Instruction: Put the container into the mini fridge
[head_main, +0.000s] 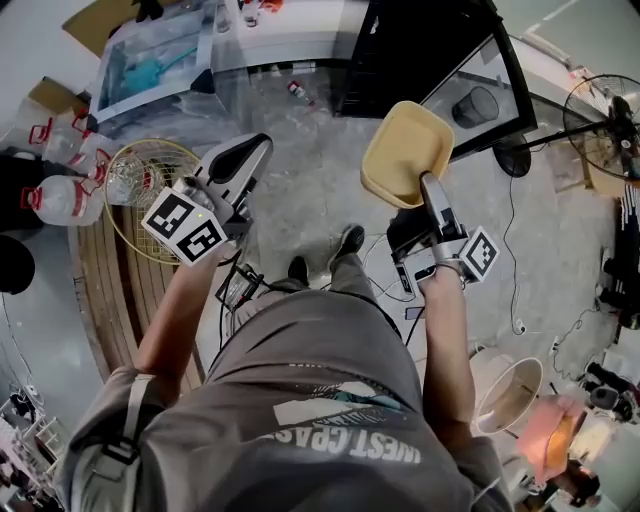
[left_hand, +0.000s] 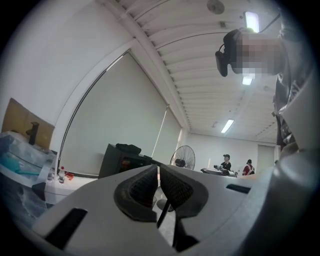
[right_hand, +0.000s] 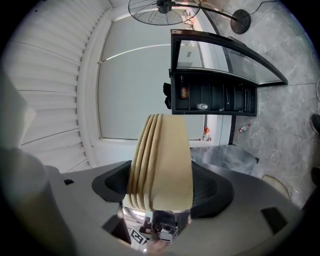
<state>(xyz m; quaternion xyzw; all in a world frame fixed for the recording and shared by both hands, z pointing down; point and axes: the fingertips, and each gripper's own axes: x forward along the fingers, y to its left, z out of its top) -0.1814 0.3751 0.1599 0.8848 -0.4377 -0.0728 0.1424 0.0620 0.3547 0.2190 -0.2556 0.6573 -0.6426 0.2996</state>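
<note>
Yellow container (head_main: 405, 150) (right hand-held gripper (head_main: 430, 190))

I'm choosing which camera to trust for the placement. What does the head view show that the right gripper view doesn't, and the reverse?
Head view only: the left gripper, near a round wire basket. Right gripper view only: the right gripper with its black pads clamped on the tan plastic container at its rim. Both: that container and the open black mini fridge.

Container (head_main: 405, 150) before mini fridge (head_main: 405, 50), fan (head_main: 603, 115) right
</note>
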